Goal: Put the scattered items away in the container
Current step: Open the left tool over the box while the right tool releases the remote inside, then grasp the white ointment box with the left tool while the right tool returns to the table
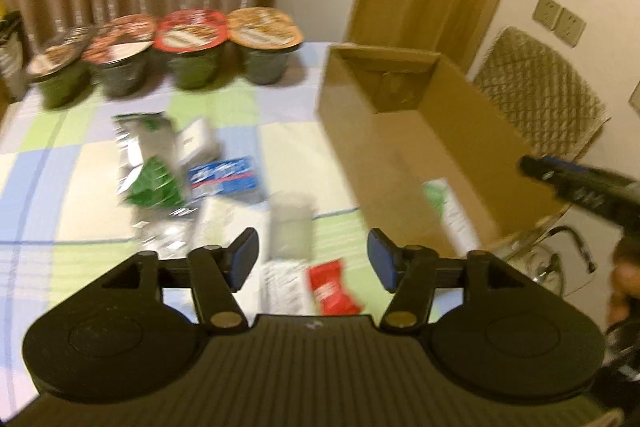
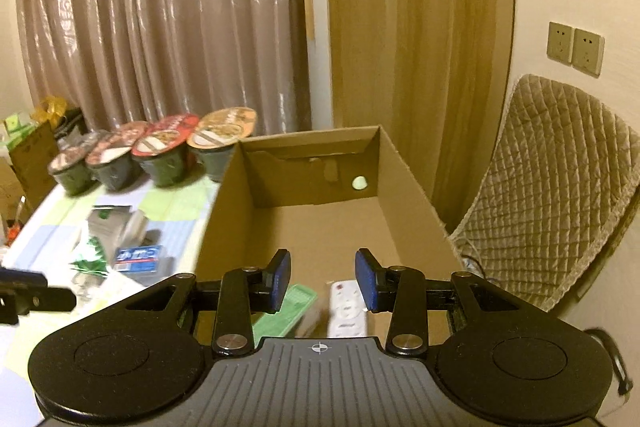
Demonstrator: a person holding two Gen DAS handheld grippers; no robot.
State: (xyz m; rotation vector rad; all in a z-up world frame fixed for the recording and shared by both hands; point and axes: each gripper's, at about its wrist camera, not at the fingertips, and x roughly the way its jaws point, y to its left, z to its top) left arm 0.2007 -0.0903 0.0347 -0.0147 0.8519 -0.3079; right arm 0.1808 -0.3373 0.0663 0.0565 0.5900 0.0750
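Observation:
Over the checked tablecloth point(image 1: 80, 195) my left gripper point(image 1: 314, 259) stands open with nothing between its fingers. Just below it lie a red packet point(image 1: 332, 287), a white printed packet point(image 1: 282, 283) and a clear pouch point(image 1: 290, 223). Further left are a green packet point(image 1: 154, 183), a blue packet point(image 1: 226, 177) and a silver pouch point(image 1: 148, 139). The open cardboard box point(image 2: 304, 223) stands at the right. My right gripper point(image 2: 324, 279) hangs open and empty over its near end. On the box floor below it lie a green packet point(image 2: 288, 311) and a white packet point(image 2: 346, 307).
Several lidded noodle cups point(image 1: 188, 43) line the table's far edge by a curtain point(image 2: 160, 27). A quilted chair point(image 2: 560, 195) stands right of the box, close to the wall. My right gripper's body point(image 1: 580, 187) reaches in from the right in the left wrist view.

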